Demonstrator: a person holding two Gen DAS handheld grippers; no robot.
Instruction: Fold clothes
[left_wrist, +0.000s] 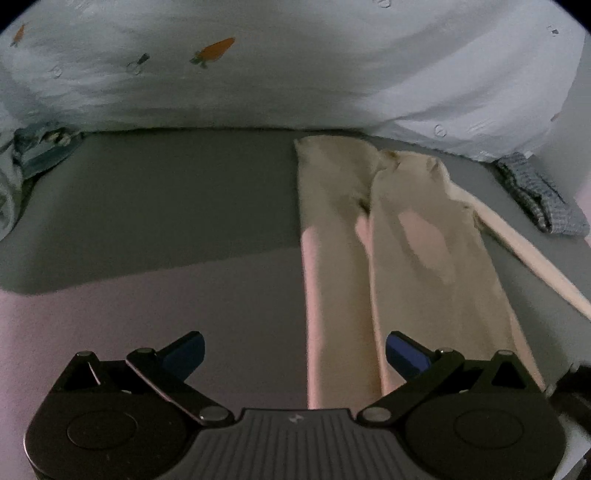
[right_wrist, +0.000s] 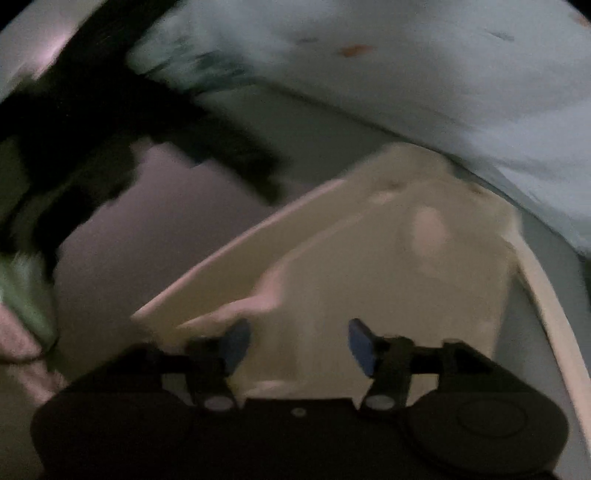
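No words, numbers or brand names to read anywhere; only a small pale emblem on the left gripper (left_wrist: 294, 356) body, illegible.

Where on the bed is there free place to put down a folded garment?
The grey sheet is bare left of the cream trousers, up to the carrot-print duvet. The right side is crowded: the trousers, then a blue knitted item.

right wrist view motion-blurred throughout: dark shape (right_wrist: 110, 122) at upper left unidentifiable. cream garment (left_wrist: 399, 258) near end hidden behind left gripper (left_wrist: 295, 356) body. checked cloth (left_wrist: 535, 195) partly tucked under printed bedding (left_wrist: 258, 74).
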